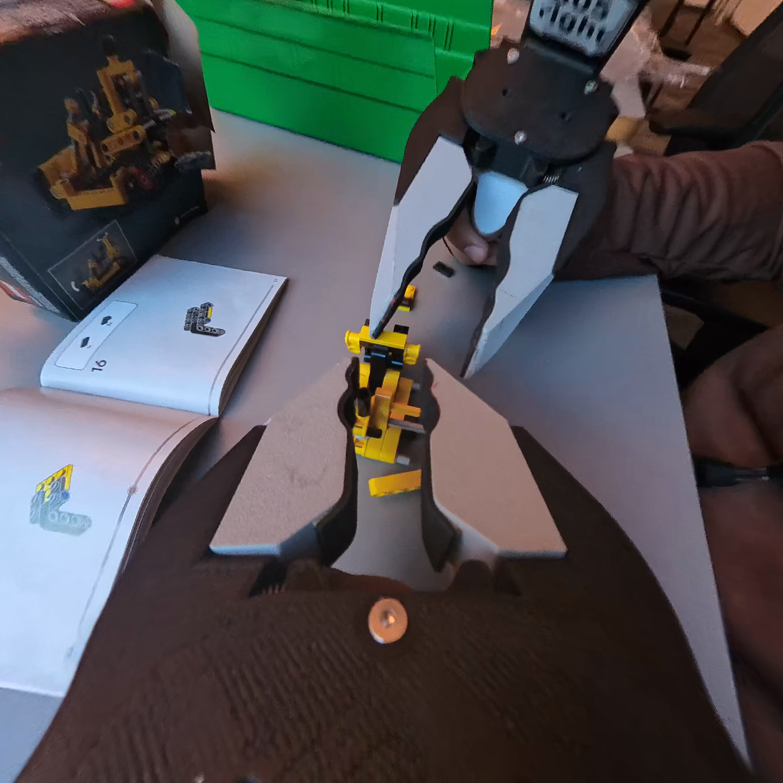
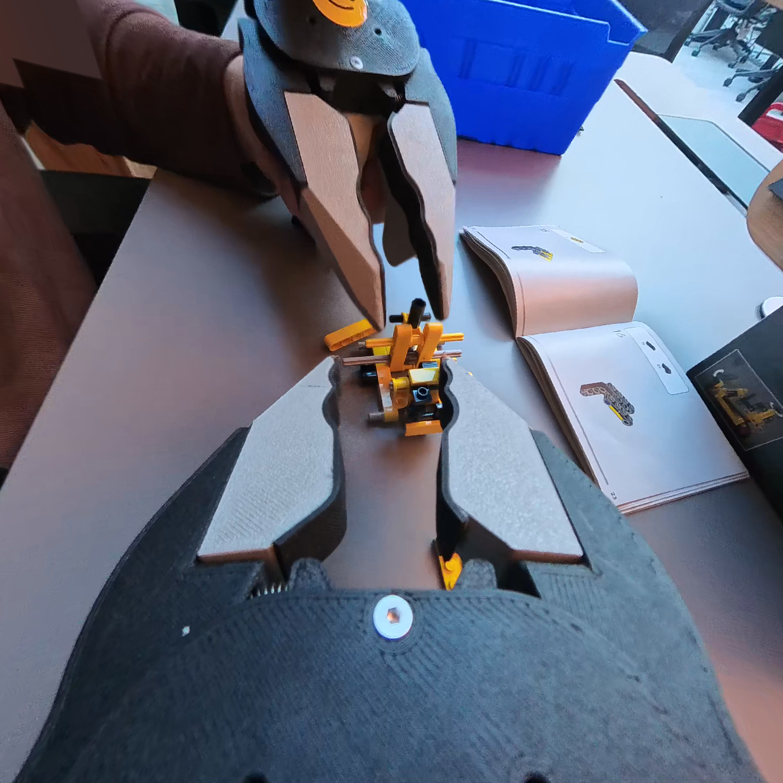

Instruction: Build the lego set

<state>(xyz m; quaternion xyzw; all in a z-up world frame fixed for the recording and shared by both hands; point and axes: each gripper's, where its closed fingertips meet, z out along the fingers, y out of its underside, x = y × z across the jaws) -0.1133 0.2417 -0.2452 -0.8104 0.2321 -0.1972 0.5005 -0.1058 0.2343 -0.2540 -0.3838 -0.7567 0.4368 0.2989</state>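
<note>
A yellow and black lego assembly (image 1: 383, 406) (image 2: 406, 381) stands on the grey table (image 1: 296, 212). My left gripper (image 1: 390, 366) is closed around it, with both fingers against its sides; in the right wrist view this gripper (image 2: 410, 321) comes down from above at the model's far end. My right gripper (image 2: 390, 364) is open and straddles the model's near end. In the left wrist view the right gripper (image 1: 419, 354) has one fingertip (image 1: 375, 334) resting on the yellow top bar. A loose yellow beam (image 1: 394, 483) (image 2: 347, 334) lies beside the model.
An open instruction booklet (image 1: 169, 339) (image 2: 614, 402) and the set's dark box (image 1: 93, 148) (image 2: 741, 402) lie to one side. A green bin (image 1: 330, 63) and a blue bin (image 2: 529, 72) stand behind. Small loose pieces (image 1: 409, 296) (image 1: 442, 269) (image 2: 449, 570) lie on the table. A sleeved arm (image 1: 678, 212) holds the right gripper. My two grippers' fingertips are within a few centimetres of each other.
</note>
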